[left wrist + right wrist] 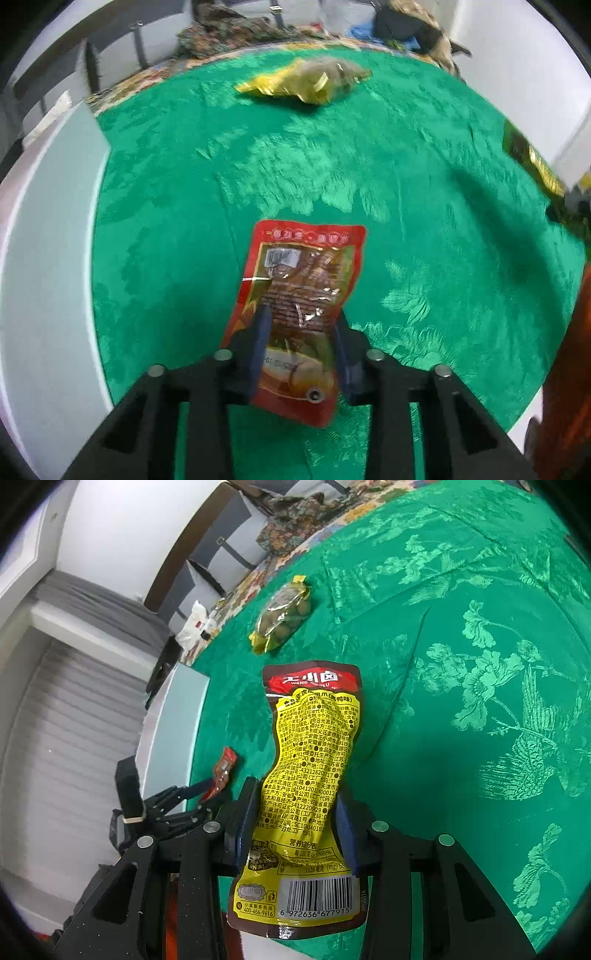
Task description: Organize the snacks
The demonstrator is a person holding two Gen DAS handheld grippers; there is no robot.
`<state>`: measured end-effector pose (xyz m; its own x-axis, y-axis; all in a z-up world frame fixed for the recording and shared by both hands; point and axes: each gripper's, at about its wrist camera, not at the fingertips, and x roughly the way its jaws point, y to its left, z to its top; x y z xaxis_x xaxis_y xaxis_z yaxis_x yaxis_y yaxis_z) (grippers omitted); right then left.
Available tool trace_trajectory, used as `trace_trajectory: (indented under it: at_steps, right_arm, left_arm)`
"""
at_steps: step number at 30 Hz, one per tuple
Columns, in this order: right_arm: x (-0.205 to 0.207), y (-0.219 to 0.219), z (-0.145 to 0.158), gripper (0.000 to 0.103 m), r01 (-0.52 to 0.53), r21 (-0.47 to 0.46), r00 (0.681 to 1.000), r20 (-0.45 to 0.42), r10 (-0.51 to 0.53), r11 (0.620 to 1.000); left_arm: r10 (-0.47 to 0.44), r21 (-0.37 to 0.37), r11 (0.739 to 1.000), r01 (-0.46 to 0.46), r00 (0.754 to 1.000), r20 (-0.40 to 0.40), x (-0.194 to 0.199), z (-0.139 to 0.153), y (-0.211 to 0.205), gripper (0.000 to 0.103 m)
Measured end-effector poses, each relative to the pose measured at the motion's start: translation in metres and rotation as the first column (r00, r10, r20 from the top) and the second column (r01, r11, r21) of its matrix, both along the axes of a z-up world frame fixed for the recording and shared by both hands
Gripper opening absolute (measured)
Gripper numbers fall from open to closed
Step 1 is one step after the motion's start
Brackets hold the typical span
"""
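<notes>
Over the green cloth [406, 177], the left gripper [301, 325] is clamped on a red pack [306, 280] and the right gripper [295, 805] pinches a yellow pack [314, 746], both held above the table. Olive bag [282, 618] lies farther back.

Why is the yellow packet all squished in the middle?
The right claw pinches the yellow packet hard, so its middle caves in like a waist. It does not look torn or spilled. The left claw grips a red packet the same way. Nothing else looks odd.
</notes>
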<state>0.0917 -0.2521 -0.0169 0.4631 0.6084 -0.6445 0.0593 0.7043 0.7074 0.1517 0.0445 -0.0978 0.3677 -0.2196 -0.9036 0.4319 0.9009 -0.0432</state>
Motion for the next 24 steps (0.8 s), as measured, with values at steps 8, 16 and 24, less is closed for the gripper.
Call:
trace_trajectory:
  at_steps: [8, 16, 24]
  right_arm:
    - [0.001, 0.005, 0.008, 0.041, -0.021, 0.014, 1.0, 0.017, 0.02, 1.0]
    - [0.001, 0.007, 0.012, 0.041, -0.023, 0.016, 1.0, 0.021, 0.023, 1.0]
    - [-0.002, 0.011, 0.01, 0.042, -0.041, 0.024, 0.999, 0.017, 0.04, 0.999]
  left_arm:
    - [0.087, -0.091, 0.992, -0.082, 0.995, 0.054, -0.01, 0.018, 0.017, 0.014]
    - [0.033, -0.074, 0.997, -0.028, 0.997, 0.067, -0.015, 0.024, 0.012, 0.013]
    - [-0.036, 0.002, 0.999, 0.036, 0.999, 0.008, 0.009, 0.009, 0.0, 0.098]
